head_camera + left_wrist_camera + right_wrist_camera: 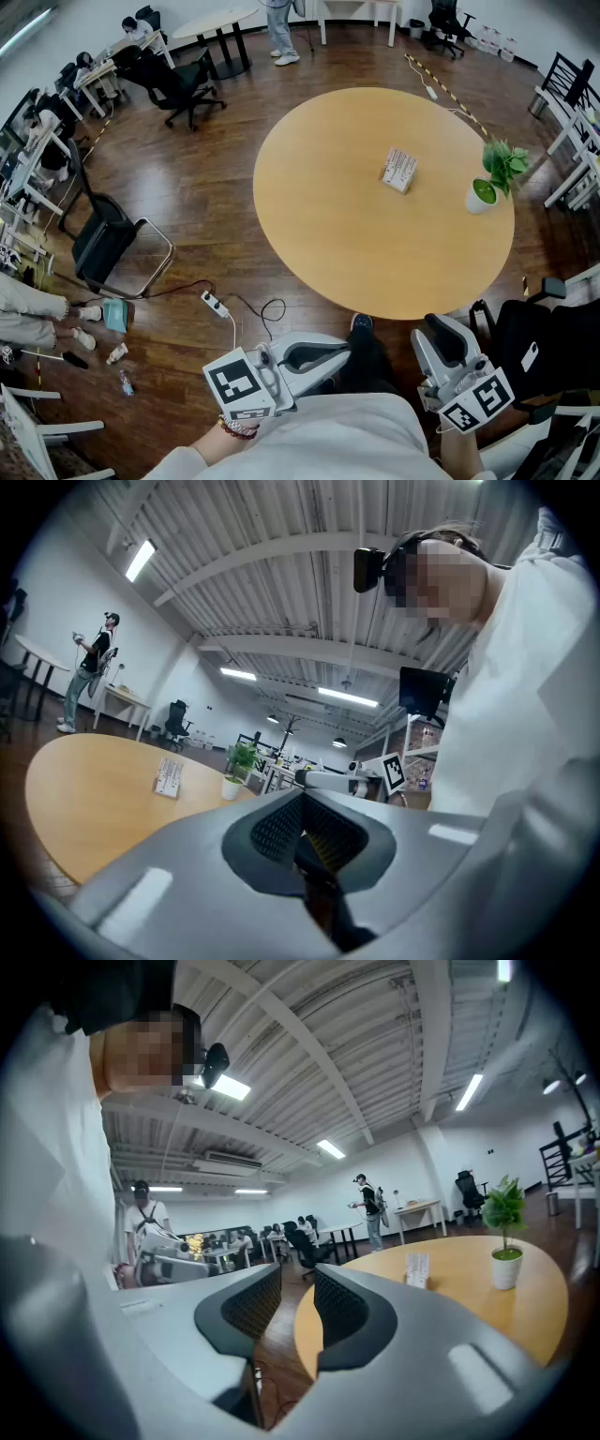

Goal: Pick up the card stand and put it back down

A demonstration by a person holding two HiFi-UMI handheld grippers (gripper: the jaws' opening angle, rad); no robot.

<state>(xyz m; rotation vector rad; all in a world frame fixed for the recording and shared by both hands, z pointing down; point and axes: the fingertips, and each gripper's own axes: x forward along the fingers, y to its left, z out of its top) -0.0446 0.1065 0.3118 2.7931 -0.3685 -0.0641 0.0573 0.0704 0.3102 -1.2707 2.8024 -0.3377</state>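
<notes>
I see the big round table (pixel 328 216), then my left gripper (pixel 342 354) shut tight and my right gripper (pixel 441 330) squeezed narrow, both empty and off the table, then the potted plant (pixel 487 183), then the little card stand (pixel 399 170) near the table's middle.

I hold both grippers low, close in front of my body. My left gripper (pixel 336 354) points across toward my right, its jaws pressed together and empty. My right gripper (pixel 442 334) points forward, its jaws drawn in with nothing between them. My left hand (pixel 236 427) holds its handle.
</notes>
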